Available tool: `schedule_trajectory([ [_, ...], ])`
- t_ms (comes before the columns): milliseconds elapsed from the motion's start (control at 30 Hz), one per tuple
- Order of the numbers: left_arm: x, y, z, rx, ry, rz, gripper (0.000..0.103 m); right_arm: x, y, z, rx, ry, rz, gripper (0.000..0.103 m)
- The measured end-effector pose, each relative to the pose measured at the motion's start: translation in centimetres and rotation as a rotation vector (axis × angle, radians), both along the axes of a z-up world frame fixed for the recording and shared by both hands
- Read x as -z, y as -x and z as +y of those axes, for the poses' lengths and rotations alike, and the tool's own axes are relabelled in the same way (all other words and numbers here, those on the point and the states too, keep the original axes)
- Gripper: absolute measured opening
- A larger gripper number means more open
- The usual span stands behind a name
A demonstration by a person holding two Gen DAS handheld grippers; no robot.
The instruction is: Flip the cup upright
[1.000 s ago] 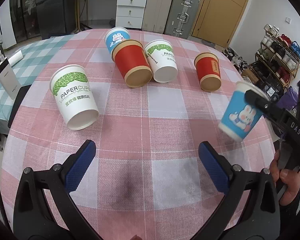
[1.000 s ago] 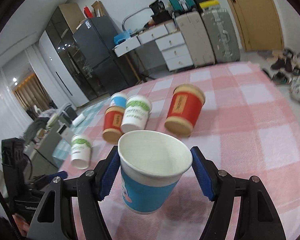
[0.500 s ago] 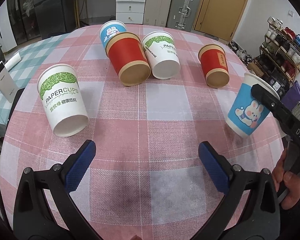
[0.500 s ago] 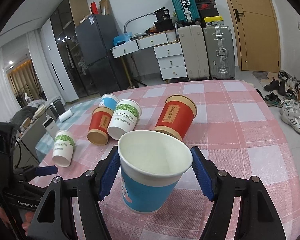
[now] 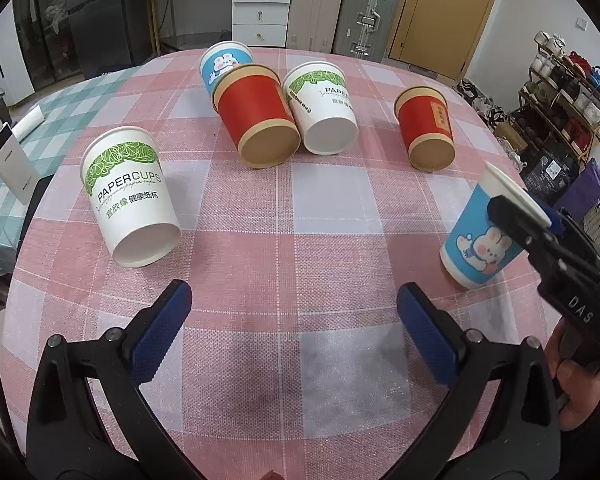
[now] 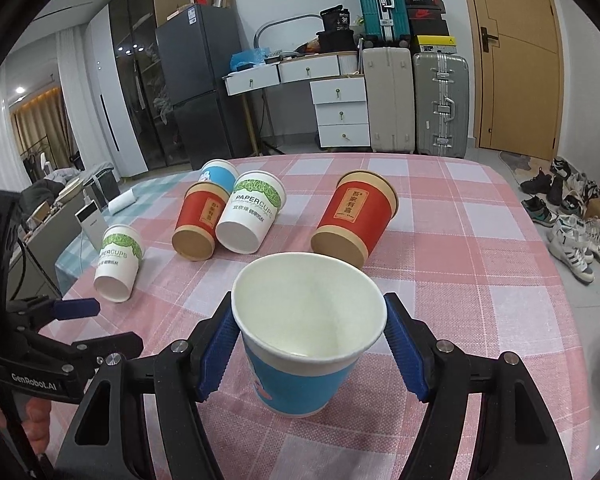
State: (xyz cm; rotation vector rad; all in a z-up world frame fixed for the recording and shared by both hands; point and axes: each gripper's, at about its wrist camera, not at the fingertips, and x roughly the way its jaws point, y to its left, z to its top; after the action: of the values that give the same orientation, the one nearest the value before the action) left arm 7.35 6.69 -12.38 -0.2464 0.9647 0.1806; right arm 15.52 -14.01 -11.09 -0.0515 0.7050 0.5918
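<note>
Ahead of my grippers spreads a round table (image 5: 284, 360) under a pink-and-white checked cloth. Five paper cups lie tipped on it: a white green-leaf cup (image 5: 130, 196) far left, a large red cup (image 5: 256, 116), a blue rabbit cup (image 5: 224, 62) behind it, another white green-leaf cup (image 5: 324, 110), and a small red cup (image 5: 426, 130) ahead-right.

Right hand-held gripper (image 6: 312, 350) clamped, left (image 5: 292, 328) spread.
</note>
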Motion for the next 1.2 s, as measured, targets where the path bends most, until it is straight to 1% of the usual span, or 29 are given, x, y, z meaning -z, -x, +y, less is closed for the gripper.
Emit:
schedule_trajectory([
  [467, -2.0, 2.1, -1.1, 0.016, -0.017, -0.017, 0.102, 1.4, 1.5, 0.6, -0.026, 0.038, 0.077, 0.072],
  [500, -2.3, 2.3, -1.2, 0.018, -0.018, -0.023, 0.102, 1.4, 1.6, 0.6, -0.026, 0.04, 0.086, 0.076],
  [533, -2.6, 2.6, -1.3, 0.019, -0.023, -0.029, 0.102, 1.3, 1.7, 0.6, -0.025, 0.04, 0.093, 0.082],
  [567, -3.0, 2.9, -1.4, 0.02, -0.027, -0.032, 0.102, 1.2, 1.8, 0.5, -0.02, 0.038, 0.097, 0.085],
  [667, -3.9, 3.7, -1.6, 0.023, -0.033, -0.05, 0.102, 0.3, 2.5, 0.0, -0.018, 0.012, 0.097, 0.087],
  [733, -4.7, 4.3, -1.9, 0.029, -0.037, -0.068, 0.102, -0.7, 3.2, -0.5, -0.008, -0.001, 0.089, 0.091],
  [900, -6.7, 5.2, -3.4, 0.065, -0.079, -0.117, 0.102, -3.3, 5.4, -2.4, 0.015, -0.07, 0.06, 0.097],
  [1033, -8.9, 6.5, -5.1, 0.087, -0.114, -0.205, 0.102, -5.6, 7.2, -4.1, 0.04, -0.114, 0.056, 0.098],
  [1100, -9.9, 7.2, -6.1, 0.094, -0.134, -0.245, 0.102, -6.6, 8.1, -4.8, 0.048, -0.121, 0.058, 0.099],
  [1200, -11.3, 8.4, -7.3, 0.096, -0.15, -0.28, 0.102, -8.0, 9.5, -5.8, 0.06, -0.139, 0.057, 0.1],
])
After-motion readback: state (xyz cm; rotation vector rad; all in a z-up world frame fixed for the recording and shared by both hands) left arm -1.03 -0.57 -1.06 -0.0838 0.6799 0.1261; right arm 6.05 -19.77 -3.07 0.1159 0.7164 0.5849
